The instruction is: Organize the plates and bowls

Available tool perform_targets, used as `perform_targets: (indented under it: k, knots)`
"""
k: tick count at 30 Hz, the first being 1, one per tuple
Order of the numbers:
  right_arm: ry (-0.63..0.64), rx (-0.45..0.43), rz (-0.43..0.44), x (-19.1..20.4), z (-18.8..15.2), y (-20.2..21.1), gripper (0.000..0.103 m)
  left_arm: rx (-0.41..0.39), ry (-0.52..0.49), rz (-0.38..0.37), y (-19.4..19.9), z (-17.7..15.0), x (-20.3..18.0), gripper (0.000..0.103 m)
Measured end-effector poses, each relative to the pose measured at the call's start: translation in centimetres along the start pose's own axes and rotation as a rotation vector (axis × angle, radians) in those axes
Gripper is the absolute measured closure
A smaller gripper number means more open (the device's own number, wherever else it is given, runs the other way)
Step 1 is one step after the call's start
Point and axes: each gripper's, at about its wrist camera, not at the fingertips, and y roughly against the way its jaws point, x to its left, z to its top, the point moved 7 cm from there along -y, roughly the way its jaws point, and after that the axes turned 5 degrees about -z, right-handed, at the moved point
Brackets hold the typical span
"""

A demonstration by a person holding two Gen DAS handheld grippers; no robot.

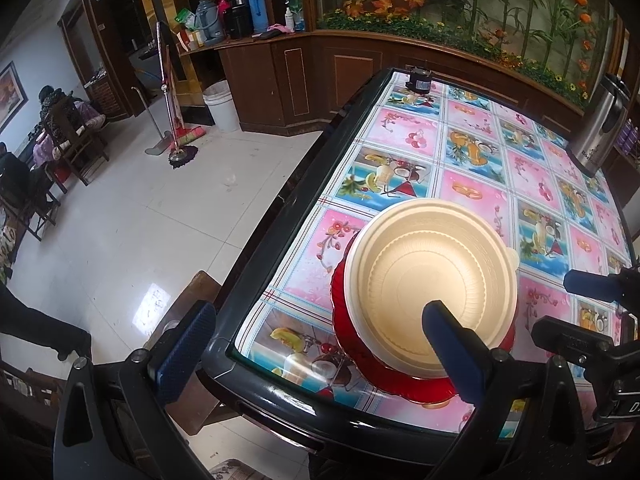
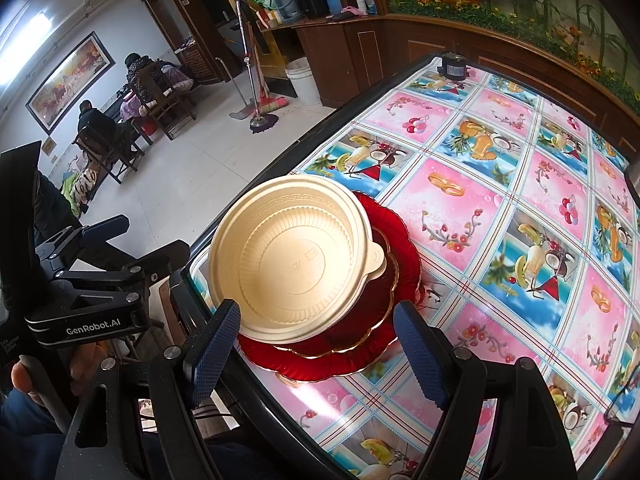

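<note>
My left gripper (image 1: 320, 344), right gripper (image 2: 316, 354): jaws wide, holding nothing. Bowl (image 2: 292, 256) sits off-centre on red plates (image 2: 404, 248) near table edge (image 1: 280, 200). Risk: nudge slides stack off.

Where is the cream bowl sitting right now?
The cream bowl sits stacked on the red plates near the table's near-left corner. In the right wrist view it lies just ahead of the open right claw, toward its left finger.

Cream bowl (image 2: 294, 260), red plates (image 2: 360, 344), fruit-patterned pink-blue tablecloth (image 2: 500, 208)
</note>
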Motion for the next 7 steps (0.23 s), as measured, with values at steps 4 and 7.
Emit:
perform_targets:
  k: [4, 7]
  knots:
    - [0.0, -0.001, -0.001, 0.0, 0.01, 0.01, 0.02, -0.007, 0.007, -0.016, 0.24, 0.08, 0.13, 0.0]
    - [0.0, -0.001, -0.001, 0.05, 0.01, 0.06, 0.02, -0.015, 0.019, -0.028, 0.41, 0.15, 0.33, 0.0]
